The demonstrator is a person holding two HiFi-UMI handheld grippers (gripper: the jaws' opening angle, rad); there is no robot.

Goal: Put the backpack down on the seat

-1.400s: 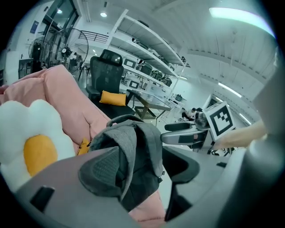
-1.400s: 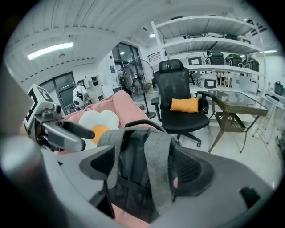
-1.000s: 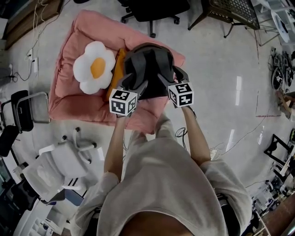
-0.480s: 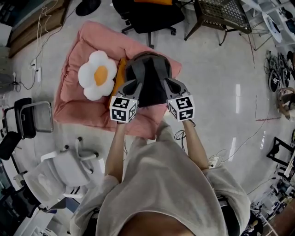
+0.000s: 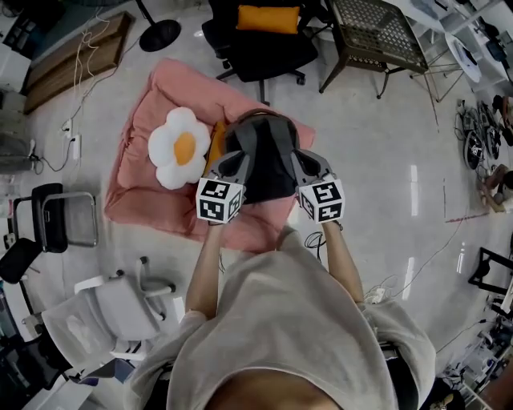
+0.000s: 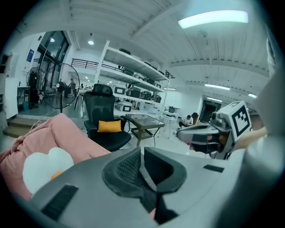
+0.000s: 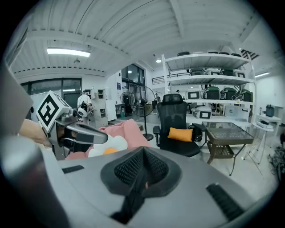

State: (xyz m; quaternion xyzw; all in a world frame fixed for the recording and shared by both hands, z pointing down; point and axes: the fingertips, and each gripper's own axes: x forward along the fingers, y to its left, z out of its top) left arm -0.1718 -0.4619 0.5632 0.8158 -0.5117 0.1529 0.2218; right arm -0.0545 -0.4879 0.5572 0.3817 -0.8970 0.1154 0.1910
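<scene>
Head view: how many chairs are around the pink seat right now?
3: a black swivel chair beyond the pink seat, a black metal-framed chair at the left edge, a pale grey swivel chair lower left. More may be hidden at the lower-left corner.

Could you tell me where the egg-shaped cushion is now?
In the head view, the egg-shaped cushion lies on the pink mat, left of the backpack.

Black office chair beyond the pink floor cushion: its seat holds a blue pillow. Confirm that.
Wrong colour. The black office chair beyond the pink floor cushion holds an orange pillow, not a blue one. The head view shows it, and both gripper views agree.
</scene>
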